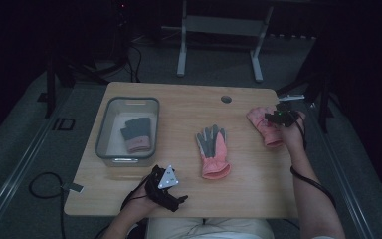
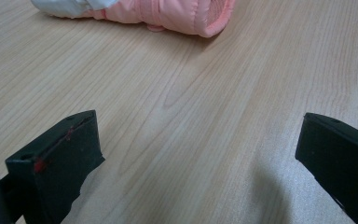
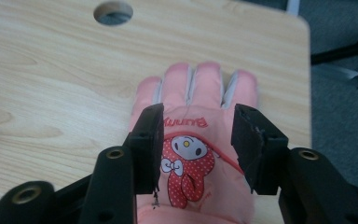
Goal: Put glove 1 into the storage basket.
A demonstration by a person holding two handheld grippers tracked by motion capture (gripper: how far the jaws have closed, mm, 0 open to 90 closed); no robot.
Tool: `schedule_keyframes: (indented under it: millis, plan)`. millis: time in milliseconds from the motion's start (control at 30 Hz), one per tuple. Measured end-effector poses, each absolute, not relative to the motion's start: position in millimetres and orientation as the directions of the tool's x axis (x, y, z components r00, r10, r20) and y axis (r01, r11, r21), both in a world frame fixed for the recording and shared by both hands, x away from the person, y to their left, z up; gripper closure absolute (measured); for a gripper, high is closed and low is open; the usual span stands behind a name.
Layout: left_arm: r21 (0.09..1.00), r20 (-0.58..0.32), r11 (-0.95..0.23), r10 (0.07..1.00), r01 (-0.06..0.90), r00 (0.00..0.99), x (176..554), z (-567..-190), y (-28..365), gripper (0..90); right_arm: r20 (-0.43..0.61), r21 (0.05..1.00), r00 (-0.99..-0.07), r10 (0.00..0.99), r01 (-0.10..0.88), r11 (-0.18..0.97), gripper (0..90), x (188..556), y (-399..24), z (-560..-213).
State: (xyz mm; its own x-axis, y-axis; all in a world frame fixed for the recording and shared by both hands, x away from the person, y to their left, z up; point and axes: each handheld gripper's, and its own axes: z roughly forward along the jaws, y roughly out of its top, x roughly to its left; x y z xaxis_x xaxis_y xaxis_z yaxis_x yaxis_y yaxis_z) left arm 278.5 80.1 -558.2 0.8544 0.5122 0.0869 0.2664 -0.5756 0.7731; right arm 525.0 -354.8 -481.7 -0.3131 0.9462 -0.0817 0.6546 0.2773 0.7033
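A pink glove (image 1: 262, 125) with a red-and-white bunny picture lies flat, fingers toward the far edge, at the table's right side. My right gripper (image 1: 278, 118) hovers right over it. In the right gripper view its jaws (image 3: 198, 135) stand partly apart, either side of the picture on the glove (image 3: 196, 88), with the pads not pressing on it. A second pink glove (image 1: 213, 152), grey palm up, lies mid-table. My left gripper (image 1: 175, 191) rests near the front edge, its jaws (image 2: 200, 154) wide open over bare wood, pointing at that glove's cuff (image 2: 177, 11).
A clear plastic bin (image 1: 104, 130) at the table's left holds a dark grey glove with a pink cuff (image 1: 137, 135). A round cable hole (image 1: 226, 99) sits near the far edge. The table's right edge (image 3: 307, 93) runs close beside the bunny glove.
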Motion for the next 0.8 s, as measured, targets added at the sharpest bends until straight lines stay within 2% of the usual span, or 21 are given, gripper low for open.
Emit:
schedule_keyframes:
  millis: [233, 433, 600, 800]
  plan:
    - [0.776, 0.081, -0.57, 0.512, 0.268, 0.855, 277.7, -558.6, 80.5, 0.0, -0.106, 0.643, -0.337, 0.936, 0.695, 0.323, 49.0, 532.3, -357.3, -507.2]
    - [0.777, 0.08, -0.569, 0.514, 0.27, 0.854, 277.5, -558.5, 80.5, 0.0, -0.124, 0.638, -0.354, 0.927, 0.687, 0.348, 58.1, 531.9, -355.8, -520.6]
    - [0.777, 0.082, -0.57, 0.513, 0.268, 0.854, 277.3, -558.7, 80.5, 0.0, -0.135, 0.629, -0.332, 0.934, 0.7, 0.34, 80.2, 530.3, -352.5, -519.8]
    - [0.777, 0.081, -0.57, 0.512, 0.268, 0.855, 278.0, -558.7, 81.7, 0.0, -0.097, 0.659, -0.275, 0.957, 0.703, 0.269, 84.3, 520.8, -350.7, -505.0]
